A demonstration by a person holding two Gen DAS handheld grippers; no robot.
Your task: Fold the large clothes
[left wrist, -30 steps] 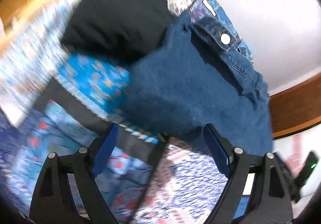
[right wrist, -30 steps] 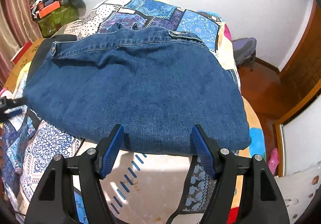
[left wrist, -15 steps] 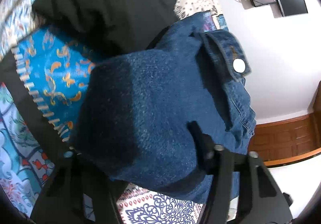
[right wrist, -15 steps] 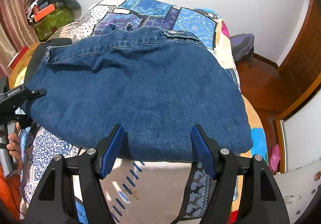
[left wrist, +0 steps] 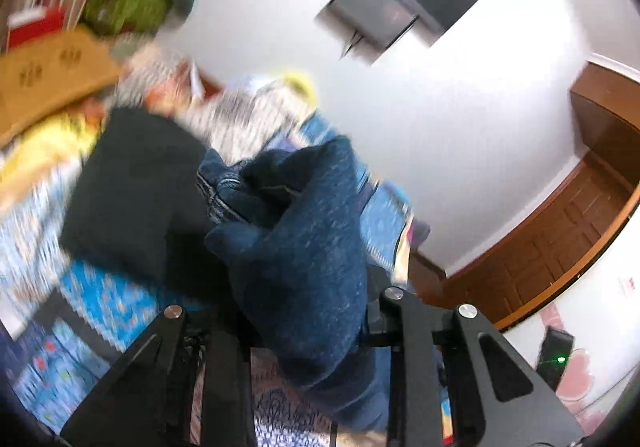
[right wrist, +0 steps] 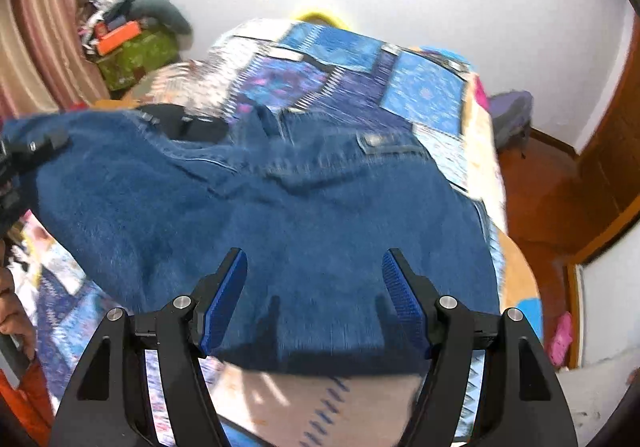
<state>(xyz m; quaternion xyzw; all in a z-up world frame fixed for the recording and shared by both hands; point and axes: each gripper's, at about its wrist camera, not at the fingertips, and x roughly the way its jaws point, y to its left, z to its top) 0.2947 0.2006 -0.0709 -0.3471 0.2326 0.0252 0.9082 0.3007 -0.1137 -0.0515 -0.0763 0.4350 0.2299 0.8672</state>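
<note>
Left gripper [left wrist: 300,311] jaws have just been closing, now clamped on a bunched corner of the large blue denim garment [right wrist: 280,231], lifted off the patchwork quilt [right wrist: 424,95]. Right gripper [right wrist: 314,295] jaws apart, straddling the garment's near edge, not pinching.

Denim jacket [right wrist: 280,231] spread on bed [right wrist: 424,95], near hem between right gripper [right wrist: 315,295] fingers [right wrist: 228,295]. Left corner bunched in left gripper [left wrist: 304,311], raised off bed. Black garment [left wrist: 132,199] behind jacket, left side.
</note>
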